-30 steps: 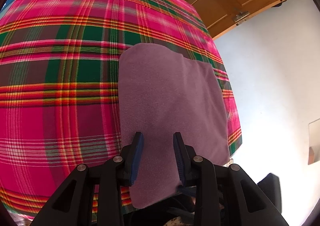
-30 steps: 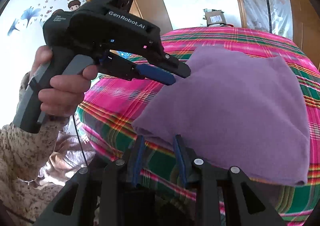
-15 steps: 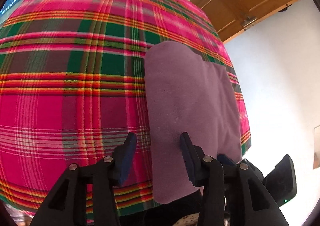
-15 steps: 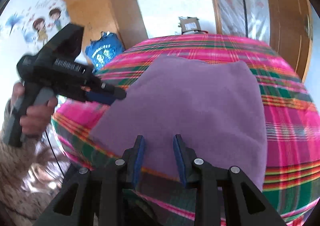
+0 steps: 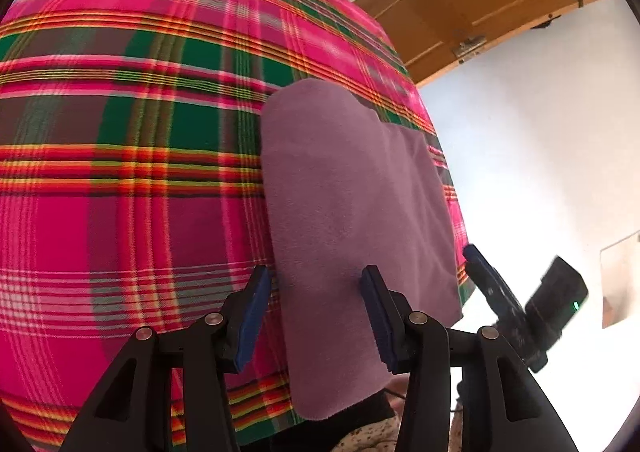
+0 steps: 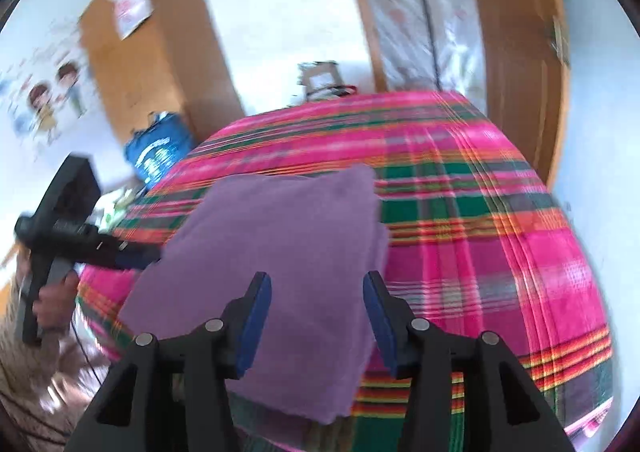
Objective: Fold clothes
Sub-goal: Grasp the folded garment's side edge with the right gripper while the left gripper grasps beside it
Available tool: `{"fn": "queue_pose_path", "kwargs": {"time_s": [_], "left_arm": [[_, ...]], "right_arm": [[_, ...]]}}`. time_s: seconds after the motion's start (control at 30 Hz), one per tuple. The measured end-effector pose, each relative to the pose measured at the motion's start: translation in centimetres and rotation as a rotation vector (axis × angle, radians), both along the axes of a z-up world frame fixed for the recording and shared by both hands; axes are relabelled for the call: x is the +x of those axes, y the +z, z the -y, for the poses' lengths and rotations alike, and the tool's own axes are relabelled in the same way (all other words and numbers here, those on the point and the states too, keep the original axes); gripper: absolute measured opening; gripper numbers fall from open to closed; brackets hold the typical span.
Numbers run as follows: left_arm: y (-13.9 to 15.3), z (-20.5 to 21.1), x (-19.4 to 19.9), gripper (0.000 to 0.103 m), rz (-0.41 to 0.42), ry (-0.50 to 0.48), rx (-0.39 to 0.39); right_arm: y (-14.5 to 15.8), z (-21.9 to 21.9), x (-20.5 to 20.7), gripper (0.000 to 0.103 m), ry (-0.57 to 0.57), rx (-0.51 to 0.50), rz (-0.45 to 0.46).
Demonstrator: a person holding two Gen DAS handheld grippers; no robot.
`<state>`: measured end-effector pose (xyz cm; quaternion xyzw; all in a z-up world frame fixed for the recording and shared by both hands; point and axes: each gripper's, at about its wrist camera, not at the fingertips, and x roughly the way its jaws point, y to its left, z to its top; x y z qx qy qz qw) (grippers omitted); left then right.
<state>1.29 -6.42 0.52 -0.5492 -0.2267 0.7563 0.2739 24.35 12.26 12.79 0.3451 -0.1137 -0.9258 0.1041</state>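
Bedroom-like room, white walls, wooden door [image 5: 480, 0] behind, wooden cabinet [image 6: 152, 64] with cartoon wall stickers beside it. A pink-and-green plaid cover [image 5: 132, 156] is stretching over what may be a bed or a tabletop; cannot tell which.

The purple cloth [image 5: 352, 220] is lying flat on the plaid cover, already folded into a thick rectangle, sitting at the cover's near edge with one end drooping over that edge. Layers are showing along its side in the right wrist view [image 6: 280, 264].

Left claw [image 5: 316, 316] is hovering just above the purple cloth's near-left edge, jaws wide, gripping nothing. Right claw [image 6: 316, 316] is hanging over the purple cloth's opposite near corner, jaws also wide and empty. Each claw is showing up in the other's view, flanking the purple cloth.

Judgement: folding is looking nearly done; the step in hand is probably setting up one more fold or a final tidy. Next move is calling for both claws dropping onto the near edge of the purple cloth, pinching all layers together, and carrying them across evenly so the stack is not sliding off the cover.
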Motion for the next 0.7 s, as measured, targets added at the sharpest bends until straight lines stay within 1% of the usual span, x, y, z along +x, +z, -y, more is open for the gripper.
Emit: {"fn": "queue_pose_path", "kwargs": {"time_s": [0.07, 0.1, 0.13, 0.2, 0.23, 0.33, 0.43, 0.57, 0.63, 0.7], "left_arm": [[-0.2, 0.0, -0.1, 0.052, 0.006, -0.001, 0.005], [-0.3, 0.0, -0.2, 0.058, 0.012, 0.001, 0.005], [-0.5, 0.0, -0.3, 0.061, 0.019, 0.002, 0.004], [-0.8, -0.2, -0.9, 0.062, 0.039, 0.001, 0.011], [-1.0, -0.2, -1.1, 0.064, 0.047, 0.003, 0.014], [-1.4, -0.2, -1.6, 0.065, 0.063, 0.009, 0.028], [-1.5, -0.2, -1.9, 0.065, 0.066, 0.001, 0.037], [-1.7, -0.4, -2.5, 0.065, 0.067, -0.019, 0.054], [-1.9, -0.5, -2.9, 0.065, 0.076, -0.029, 0.079], [-2.3, -1.0, -4.1, 0.065, 0.088, -0.032, 0.112]], "right_arm": [[-0.6, -1.0, -0.5, 0.048, -0.026, -0.042, 0.020], [-1.0, -1.5, -0.8, 0.048, -0.032, -0.068, 0.032], [-1.3, -1.9, -1.1, 0.049, -0.035, -0.096, 0.043], [-2.0, -2.8, -1.8, 0.050, -0.035, -0.147, 0.070], [-2.3, -3.1, -2.2, 0.052, -0.032, -0.169, 0.085], [-3.3, -4.1, -3.3, 0.055, -0.024, -0.237, 0.127], [-3.9, -4.4, -4.1, 0.056, -0.001, -0.311, 0.143], [-4.6, -4.1, -5.1, 0.057, 0.030, -0.353, 0.163], [-4.8, -3.8, -5.5, 0.058, 0.048, -0.367, 0.166], [-4.7, -3.7, -5.8, 0.061, 0.056, -0.372, 0.167]]}}
